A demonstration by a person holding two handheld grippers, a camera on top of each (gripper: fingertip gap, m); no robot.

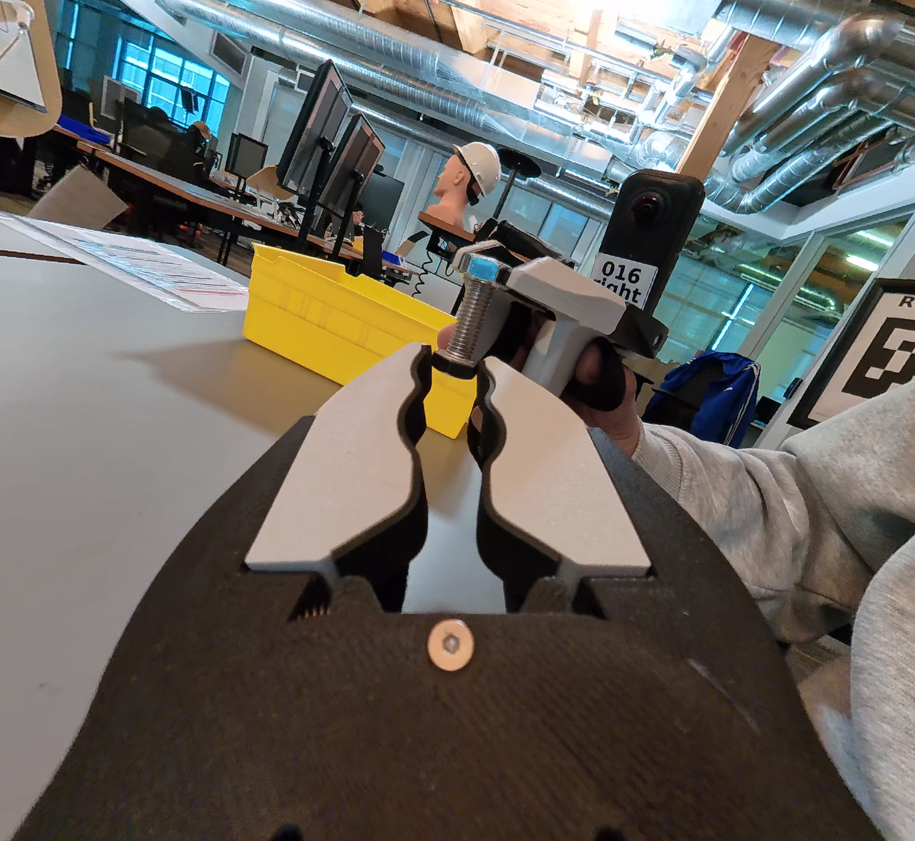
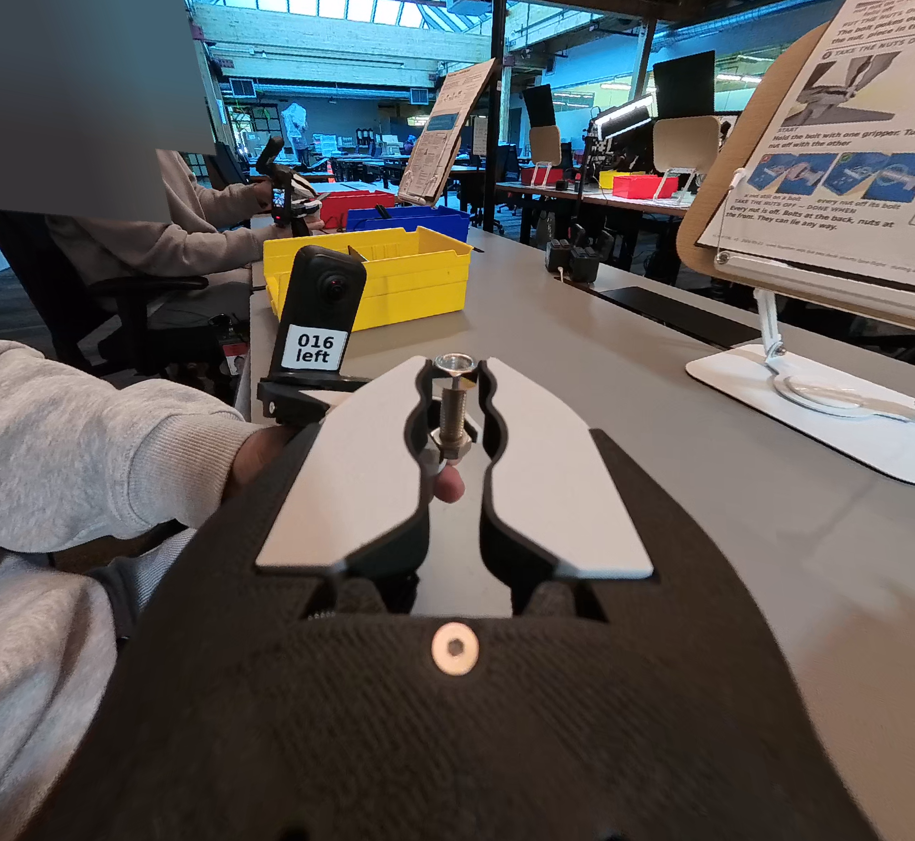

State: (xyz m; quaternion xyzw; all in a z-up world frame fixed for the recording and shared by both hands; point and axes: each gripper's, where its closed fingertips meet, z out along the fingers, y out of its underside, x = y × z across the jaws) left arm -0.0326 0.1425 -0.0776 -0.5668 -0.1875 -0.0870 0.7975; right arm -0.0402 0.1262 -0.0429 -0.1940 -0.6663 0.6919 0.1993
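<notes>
Your left gripper [image 1: 451, 361] is clenched at its very tips on the nut [image 1: 453, 366] at the lower end of a steel bolt [image 1: 470, 317]. Your right gripper [image 2: 455, 374] clamps the bolt's hex head [image 2: 455, 368] between its tips, so the bolt spans the two tools, raised above the grey table [image 2: 619, 445]. A yellow bin [image 2: 396, 282] sits just beyond, near the table's left edge. To your right stands an instruction board [image 2: 812, 163] on a white base [image 2: 742, 381], well apart from the grippers. Between bin and stand the tabletop lies open. Another person's sleeve [image 2: 163, 242] shows beyond the bin at the far left.
</notes>
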